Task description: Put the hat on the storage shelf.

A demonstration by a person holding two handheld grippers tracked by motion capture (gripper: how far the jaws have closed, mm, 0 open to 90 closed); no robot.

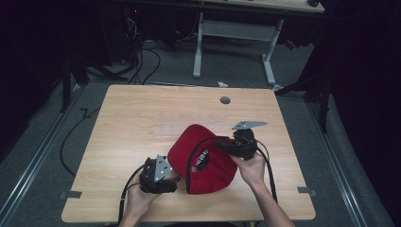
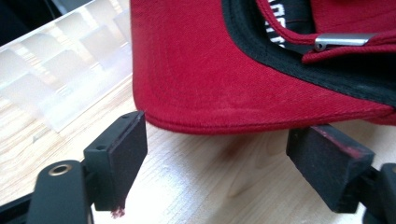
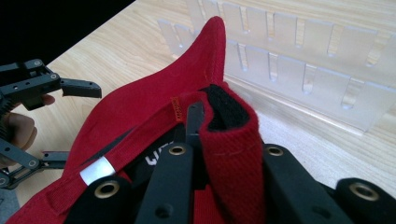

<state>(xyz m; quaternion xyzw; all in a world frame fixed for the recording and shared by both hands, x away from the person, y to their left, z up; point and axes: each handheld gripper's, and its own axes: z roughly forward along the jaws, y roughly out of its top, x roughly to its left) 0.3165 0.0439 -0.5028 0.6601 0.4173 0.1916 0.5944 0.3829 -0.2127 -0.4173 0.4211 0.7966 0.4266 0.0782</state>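
We count one red fabric baseball cap (image 1: pixel 208 158) with a black inner band, lying upside down on the light wooden table (image 1: pixel 142 123), towards its near right part. We count two grippers. The right gripper (image 1: pixel 226 146) has its jaws clamped tight on a fold of the cap's rear edge. The left gripper (image 1: pixel 176 181) stands with jaws spread wide, just beside the brim, one at each end of its edge, not pressing. The left gripper view adds the cap's silver metal buckle (image 2: pixel 343 41) on the strap. The right gripper view shows one clear slotted plastic rack (image 3: pixel 299 56) behind the cap, faint from the high view.
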